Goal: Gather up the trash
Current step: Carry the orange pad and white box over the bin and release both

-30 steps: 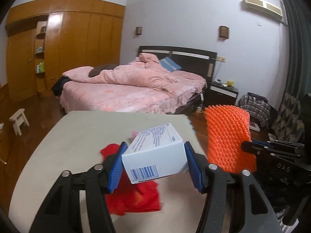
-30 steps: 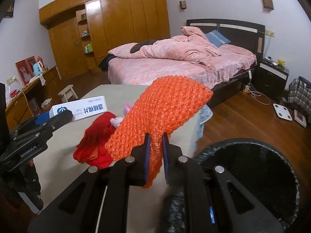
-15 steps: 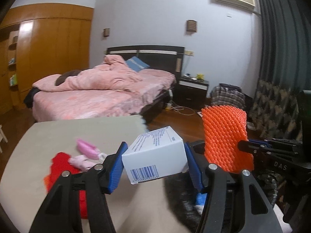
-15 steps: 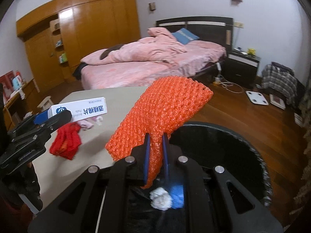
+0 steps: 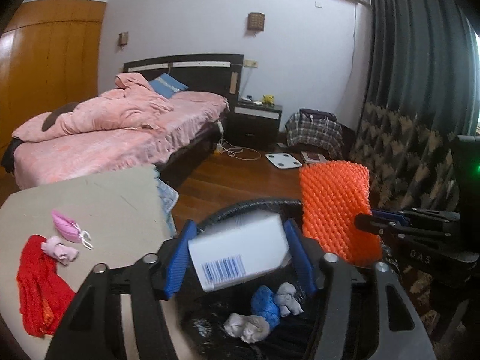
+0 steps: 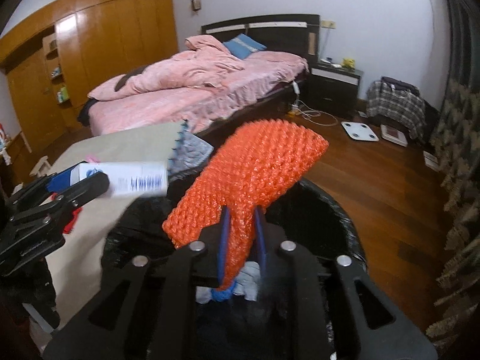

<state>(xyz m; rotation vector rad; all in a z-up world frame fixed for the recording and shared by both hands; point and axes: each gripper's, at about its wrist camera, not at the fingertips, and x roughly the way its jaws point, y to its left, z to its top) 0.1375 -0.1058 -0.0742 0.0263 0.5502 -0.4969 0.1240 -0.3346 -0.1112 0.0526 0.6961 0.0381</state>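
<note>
A white box with a barcode [image 5: 240,255] sits blurred and tilted between the blue pads of my left gripper [image 5: 240,225], whose jaws are opening; the box looks loose and slipping down. It hangs over a black-lined trash bin [image 5: 249,204] holding blue and white crumpled wads [image 5: 264,303]. In the right wrist view the box [image 6: 138,177] pokes out of the left gripper [image 6: 75,183] at the bin's left edge. My right gripper [image 6: 242,213] has an orange foam net [image 6: 255,162] between its pads above the bin [image 6: 339,210]; its jaws are opening and the net still fills the gap.
A beige table [image 5: 105,198] stands left of the bin with a red cloth [image 5: 36,285] and pink items [image 5: 64,228] on it. Behind are a pink bed [image 5: 120,138], a white scale [image 5: 282,160] on the wood floor, and dark curtains at the right.
Both grippers swung right from over the table to over the bin. The left jaws widened and the box tipped and dropped lower. The right jaws parted slightly around the net.
</note>
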